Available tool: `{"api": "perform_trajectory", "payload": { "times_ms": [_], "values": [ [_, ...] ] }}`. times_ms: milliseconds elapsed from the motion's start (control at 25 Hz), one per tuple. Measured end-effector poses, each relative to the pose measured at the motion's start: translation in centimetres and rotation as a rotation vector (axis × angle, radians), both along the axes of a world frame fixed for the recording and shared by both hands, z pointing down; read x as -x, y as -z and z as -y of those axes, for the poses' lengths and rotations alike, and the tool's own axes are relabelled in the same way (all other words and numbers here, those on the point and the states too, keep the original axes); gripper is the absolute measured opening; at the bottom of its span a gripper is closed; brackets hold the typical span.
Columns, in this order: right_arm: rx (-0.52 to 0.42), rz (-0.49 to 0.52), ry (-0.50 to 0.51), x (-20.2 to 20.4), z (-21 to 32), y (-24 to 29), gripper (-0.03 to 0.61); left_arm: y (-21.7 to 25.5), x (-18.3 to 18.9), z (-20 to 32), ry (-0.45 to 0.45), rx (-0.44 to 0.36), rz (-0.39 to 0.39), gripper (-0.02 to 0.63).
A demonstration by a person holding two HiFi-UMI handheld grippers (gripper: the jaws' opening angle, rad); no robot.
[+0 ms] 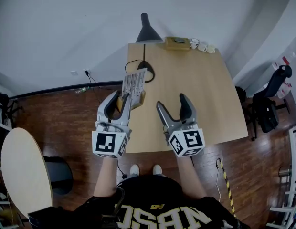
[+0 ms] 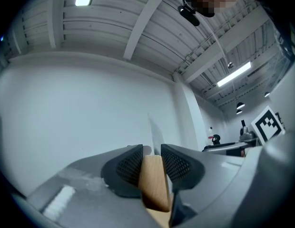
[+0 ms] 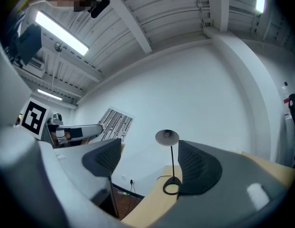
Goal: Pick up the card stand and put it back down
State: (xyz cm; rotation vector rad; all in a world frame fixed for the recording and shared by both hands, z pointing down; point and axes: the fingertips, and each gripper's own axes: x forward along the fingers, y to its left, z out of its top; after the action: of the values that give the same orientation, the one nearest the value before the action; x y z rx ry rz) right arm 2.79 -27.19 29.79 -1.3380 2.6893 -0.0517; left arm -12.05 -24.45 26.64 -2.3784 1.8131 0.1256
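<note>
Closest to you are the two grippers, held side by side over the near edge of the worktop. Your left gripper has its jaws clenched on the card stand. In the left gripper view the pads press on both sides of the stand's wooden base, and the card's thin edge rises just above them. That view shows only wall and ceiling behind the stand, so it is up in the air, not resting on the worktop. From the head view the stand sits at the worktop's left edge, with its printed card tilted towards the lamp, whose round foot lies just beyond it.

Your right gripper is released. Its jaws stand well apart with nothing between them, and it hovers beside the left one without touching the stand. Through the gap, the right gripper view shows the lamp standing on the worktop's far end and the striped card off to the left.

At the far end of the worktop, behind the lamp, lie a box and a few white cups. A round table stands at your left and a black chair at your right.
</note>
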Motion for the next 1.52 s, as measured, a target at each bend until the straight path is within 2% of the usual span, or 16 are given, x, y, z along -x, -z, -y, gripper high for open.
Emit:
{"api": "perform_trajectory", "payload": {
  "times_ms": [360, 640, 880, 1160, 1320, 1520],
  "values": [
    [0.037, 0.003, -0.022, -0.7, 0.1, -1.5, 0.373, -1.8, 0.4, 1.0, -0.019, 0.037, 0.0, 0.126],
    [0.12, -0.01, -0.066, -2.6, 0.9, -5.2, 0.373, -7.0, -0.1, 4.9, -0.053, 0.14, 0.031, 0.126],
    [0.199, -0.015, -0.106, -5.0, 3.0, -9.7, 0.373, -14.0, -1.2, 9.6, -0.076, 0.254, 0.041, 0.126],
    [0.271, -0.008, -0.152, -5.8, 6.7, -15.9, 0.373, -23.2, -3.0, 16.1, -0.161, 0.36, 0.073, 0.126],
    [0.351, -0.021, -0.165, -6.1, 6.7, -20.5, 0.373, -29.6, -4.6, 17.8, -0.206, 0.435, 0.062, 0.126],
    [0.4, -0.054, -0.16, -6.2, 7.1, -24.7, 0.373, -35.2, -5.3, 20.6, -0.211, 0.458, 0.07, 0.126]
  ]
}}
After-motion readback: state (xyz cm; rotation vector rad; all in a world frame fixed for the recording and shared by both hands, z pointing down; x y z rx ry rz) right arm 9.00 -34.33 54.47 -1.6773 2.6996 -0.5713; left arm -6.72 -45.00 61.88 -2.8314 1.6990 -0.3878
